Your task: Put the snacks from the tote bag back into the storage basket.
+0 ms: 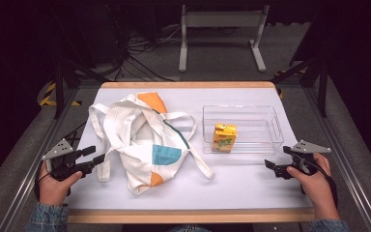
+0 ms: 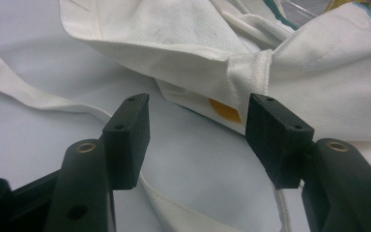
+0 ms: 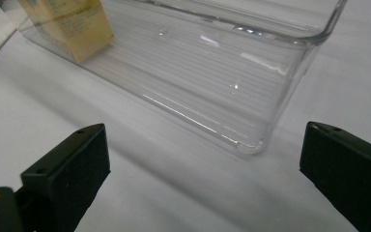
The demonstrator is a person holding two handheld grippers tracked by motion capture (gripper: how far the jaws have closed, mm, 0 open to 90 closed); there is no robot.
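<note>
Resting low at the left edge of the table [image 1: 251, 191], the left claw [image 1: 92, 155] is standing spread with nothing between its pads, pointing at the white tote bag [image 1: 140, 140]. In the left gripper view the left claw [image 2: 198, 130] is aiming at the bag's hem, where a strap is stitched on, and a loose strap [image 2: 24, 94] is lying on the table just beside the left pad. The right claw [image 1: 276, 164] is also spread and empty, hovering near the front corner of the clear plastic bin [image 1: 276, 126]. A yellow juice carton [image 1: 224, 137] is standing upright inside that bin, against its near-left wall.

Probable faults from this position:

- Left claw closing on one cloth layer or on the strap alone: the bag mouth is likely staying shut instead of opening.
- Strap lying under the claw: it may be snagging and dragging the whole bag across the smooth table.
- Right claw [image 3: 203, 159] approaching the bin's corner [image 3: 251, 145]: a pad may be striking the wall and shoving the light bin, tipping the carton [image 3: 67, 24].
- Carton sitting close to the wall: one pad may lack room to enter, giving a skewed pinch.
</note>
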